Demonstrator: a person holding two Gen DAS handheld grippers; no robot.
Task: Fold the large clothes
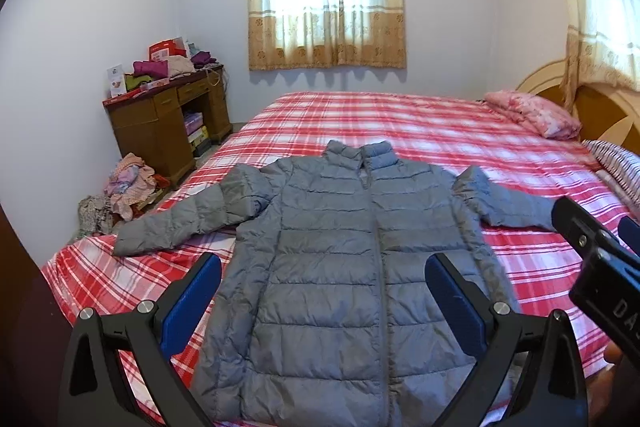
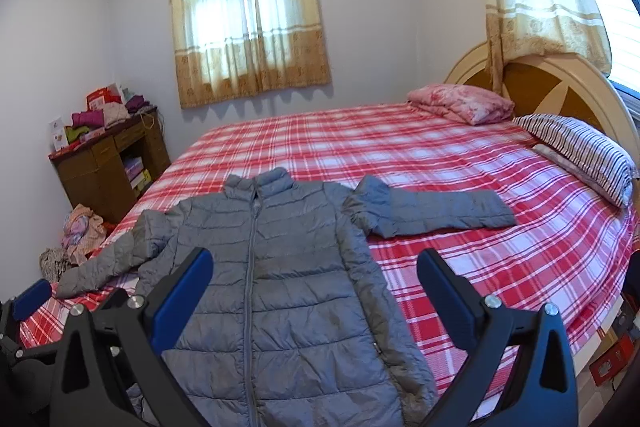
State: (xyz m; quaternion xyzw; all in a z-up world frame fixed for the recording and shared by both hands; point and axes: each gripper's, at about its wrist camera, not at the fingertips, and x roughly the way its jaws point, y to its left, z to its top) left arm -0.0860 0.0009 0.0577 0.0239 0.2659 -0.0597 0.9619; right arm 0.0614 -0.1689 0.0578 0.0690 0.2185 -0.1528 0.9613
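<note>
A grey quilted puffer jacket (image 1: 340, 259) (image 2: 280, 287) lies flat and zipped on the red plaid bed (image 1: 420, 119) (image 2: 460, 187), collar away from me, both sleeves spread out to the sides. My left gripper (image 1: 324, 287) hovers above the jacket's lower body, blue-padded fingers wide open with nothing between them. My right gripper (image 2: 314, 283) hangs over the jacket's right half and the bedsheet, also wide open and empty. In the left wrist view the right gripper's black body (image 1: 600, 259) shows at the right edge. One blue pad of the left gripper (image 2: 32, 299) shows at the right wrist view's left edge.
A folded pink quilt (image 2: 464, 103) and a striped pillow (image 2: 580, 151) lie by the wooden headboard (image 2: 560, 83). A brown desk (image 1: 168, 123) piled with clothes and boxes stands at the far left wall, with a heap of clothes (image 1: 124, 191) on the floor beside it. Curtained windows sit behind and to the right.
</note>
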